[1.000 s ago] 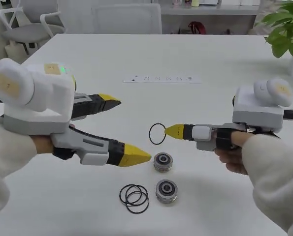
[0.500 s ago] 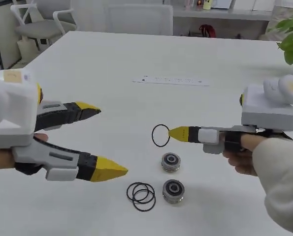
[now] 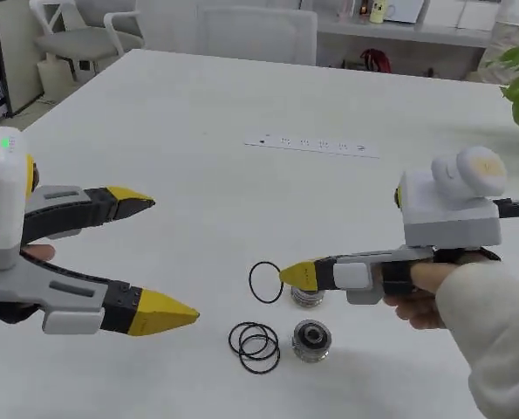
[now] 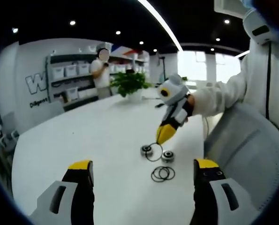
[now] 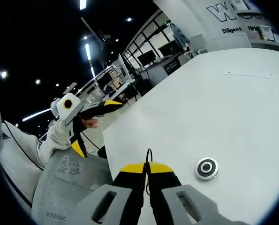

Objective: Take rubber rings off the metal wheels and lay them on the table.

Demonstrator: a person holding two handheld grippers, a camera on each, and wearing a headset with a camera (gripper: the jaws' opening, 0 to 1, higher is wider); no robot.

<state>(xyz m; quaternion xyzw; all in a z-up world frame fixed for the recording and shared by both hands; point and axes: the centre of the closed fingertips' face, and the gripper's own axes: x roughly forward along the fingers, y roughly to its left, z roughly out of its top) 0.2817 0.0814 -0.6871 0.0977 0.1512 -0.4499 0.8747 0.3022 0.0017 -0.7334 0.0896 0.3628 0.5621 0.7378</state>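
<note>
The right gripper [image 3: 287,275] has its yellow-tipped jaws pressed together on the edge of one black rubber ring [image 3: 250,282], which stands upright off the tips and hangs above the table [image 3: 198,131]; in the right gripper view the same gripper [image 5: 147,165] pinches the ring [image 5: 149,154] edge-on between its tips. Just behind the pinched tips stands one metal wheel [image 3: 306,298], partly hidden by the jaw, and a second metal wheel [image 3: 311,340] sits a little nearer the person, apart from the first. Beside that nearer wheel, to its left, a small pile of loose rings [image 3: 256,346] lies flat on the table, the loops overlapping one another. Whether either wheel has a ring on it cannot be told. The left gripper [image 3: 172,257] hovers well to the left with its jaws spread wide and nothing between them. Farther back on the table lies a long white strip [image 3: 311,144].
</note>
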